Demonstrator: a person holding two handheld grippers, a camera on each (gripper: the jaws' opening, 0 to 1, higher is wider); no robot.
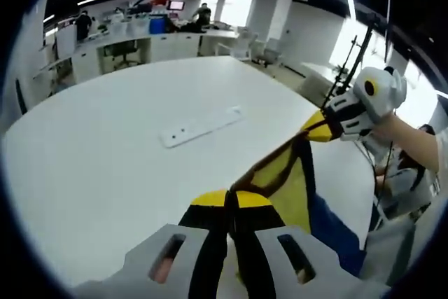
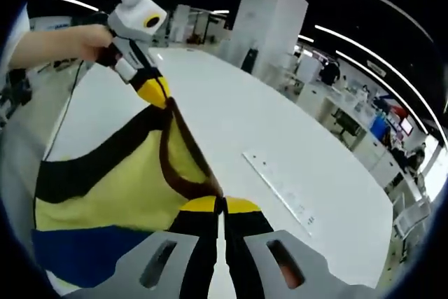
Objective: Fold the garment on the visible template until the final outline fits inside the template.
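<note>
- Left tool [image 1: 227, 199] is pinched tight on the garment's [image 1: 290, 183] dark edge; the right tool [image 2: 222, 206] is clamped on that trim too.
- The yellow, black and blue garment hangs stretched between them above the big white bench [image 1: 105, 152].
- A long white strip [image 1: 201, 127] lies on the bench around 12 o'clock.
- Open office behind: desks, ceiling light strips.

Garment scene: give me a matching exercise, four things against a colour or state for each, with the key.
Things
1. garment
2. left gripper
3. table
4. long flat strip on the table

States
A. white, lying flat, untouched
B. shut on a dark hem
C. yellow, blue and dark-trimmed, held up between both grippers
D. white, broad, rounded edge

Pairs: 1-C, 2-B, 3-D, 4-A

The right gripper is shut on the garment too.
</note>
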